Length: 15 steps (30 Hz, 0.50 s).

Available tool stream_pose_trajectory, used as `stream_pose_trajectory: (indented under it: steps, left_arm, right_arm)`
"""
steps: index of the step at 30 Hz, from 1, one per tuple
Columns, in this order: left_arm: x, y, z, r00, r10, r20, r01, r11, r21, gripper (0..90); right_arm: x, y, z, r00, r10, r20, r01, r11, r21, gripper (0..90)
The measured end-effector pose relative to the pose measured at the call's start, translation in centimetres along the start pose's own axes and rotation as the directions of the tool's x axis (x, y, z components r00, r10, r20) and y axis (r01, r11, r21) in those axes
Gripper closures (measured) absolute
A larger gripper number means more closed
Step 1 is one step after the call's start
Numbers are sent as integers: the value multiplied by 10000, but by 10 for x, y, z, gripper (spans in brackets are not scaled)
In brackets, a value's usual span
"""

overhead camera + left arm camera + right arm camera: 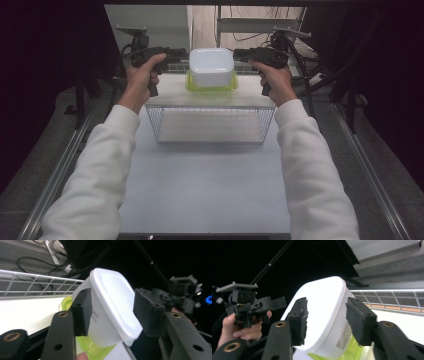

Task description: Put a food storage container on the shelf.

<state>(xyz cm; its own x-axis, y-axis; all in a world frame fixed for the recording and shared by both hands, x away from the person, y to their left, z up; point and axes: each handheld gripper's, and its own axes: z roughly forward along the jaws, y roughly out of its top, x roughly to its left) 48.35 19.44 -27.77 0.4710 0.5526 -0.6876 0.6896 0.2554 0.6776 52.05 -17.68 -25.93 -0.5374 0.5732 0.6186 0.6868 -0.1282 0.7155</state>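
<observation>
- The white tub (211,66) sits upside down on a yellow-green lid (211,87), right at the back of the wire basket (212,125) on the table (205,190).
- Left gripper (181,53) is at its left side, jaws spread around the tub's edge; I can't tell if the pads touch it.
- Right gripper (241,54), same deal on the other side: jaws apart either side of the rim.

I'm seeing a lab test bench: white table (205,180) on metal rails (60,170), dark surrounds, loose cables (250,36) behind.
</observation>
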Motion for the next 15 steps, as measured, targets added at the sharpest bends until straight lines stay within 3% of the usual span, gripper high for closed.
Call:
stream_pose_trajectory:
  steps: [2,6,9,11,15]
  left_arm:
    - [-6,-4,-5,9989,429,-176,-427,9990,159,457]
    - [-14,-19,-16,9963,858,-14,-857,9960,267,410]
    - [-19,-33,-24,9901,1398,-143,-1390,9891,496,378]
    - [-22,-42,-30,9842,1749,-275,-1732,9833,566,357]
    - [-25,-66,-43,9633,2541,-867,-2499,9666,565,318]
  right_arm:
    - [4,-2,-7,9987,-504,87,504,9987,4,454]
    - [6,-11,-25,9915,-1301,77,1301,9915,-3,419]
    - [5,-20,-39,9852,-1714,69,1714,9852,8,399]
    - [4,-27,-50,9792,-2027,73,2028,9792,-51,385]
    - [5,-47,-70,9635,-2676,-40,2675,9635,-93,368]
